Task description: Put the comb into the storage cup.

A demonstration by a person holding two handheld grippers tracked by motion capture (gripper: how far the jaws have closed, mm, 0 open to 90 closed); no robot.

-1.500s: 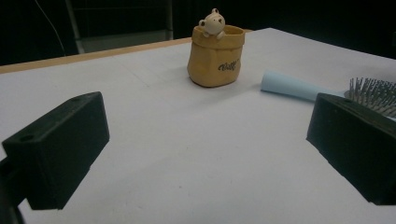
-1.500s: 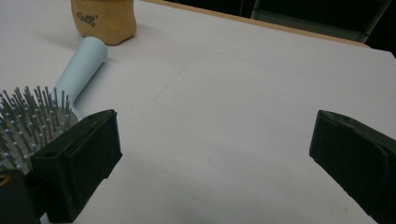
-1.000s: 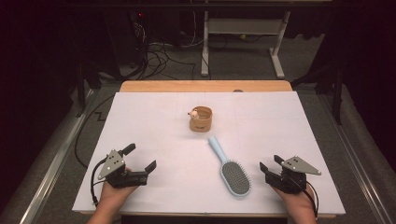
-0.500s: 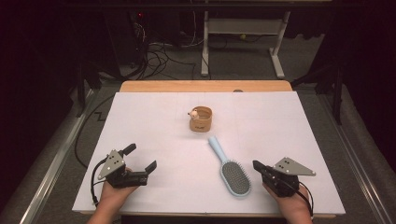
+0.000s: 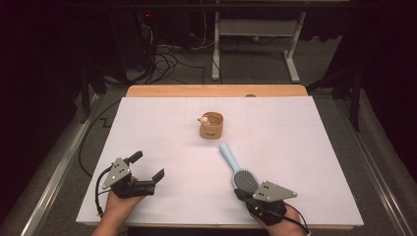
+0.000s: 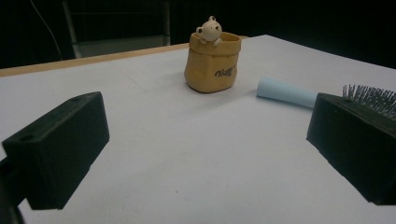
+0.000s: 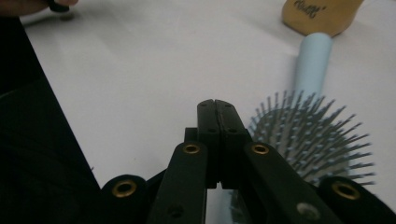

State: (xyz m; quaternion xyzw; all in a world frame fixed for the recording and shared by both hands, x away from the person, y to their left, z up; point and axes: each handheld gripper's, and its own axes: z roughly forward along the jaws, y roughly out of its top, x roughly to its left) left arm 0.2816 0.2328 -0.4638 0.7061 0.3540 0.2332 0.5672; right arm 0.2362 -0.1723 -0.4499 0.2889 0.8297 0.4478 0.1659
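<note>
A light blue hairbrush (image 5: pixel 235 169) lies bristles up on the white table (image 5: pixel 162 128), its handle pointing toward a small tan pot with a bear figure (image 5: pixel 211 125). My right gripper (image 5: pixel 241 192) sits at the near left edge of the brush head (image 7: pixel 313 140). Its jaws are pressed together with nothing between them (image 7: pixel 217 109); I cannot tell whether they touch the bristles. My left gripper (image 5: pixel 147 165) rests open at the front left, empty. From the left gripper (image 6: pixel 205 140) I see the pot (image 6: pixel 212 63) and the brush handle (image 6: pixel 285 92) ahead.
A wooden strip (image 5: pixel 216 91) borders the table's far side. Beyond it are dark floor, cables (image 5: pixel 167 54) and a white stand (image 5: pixel 255 44). Both hands rest near the table's front edge (image 5: pixel 216 225).
My right gripper has slid left along the front of the table to the brush head, and its jaws have come together. The left gripper has stayed put.
</note>
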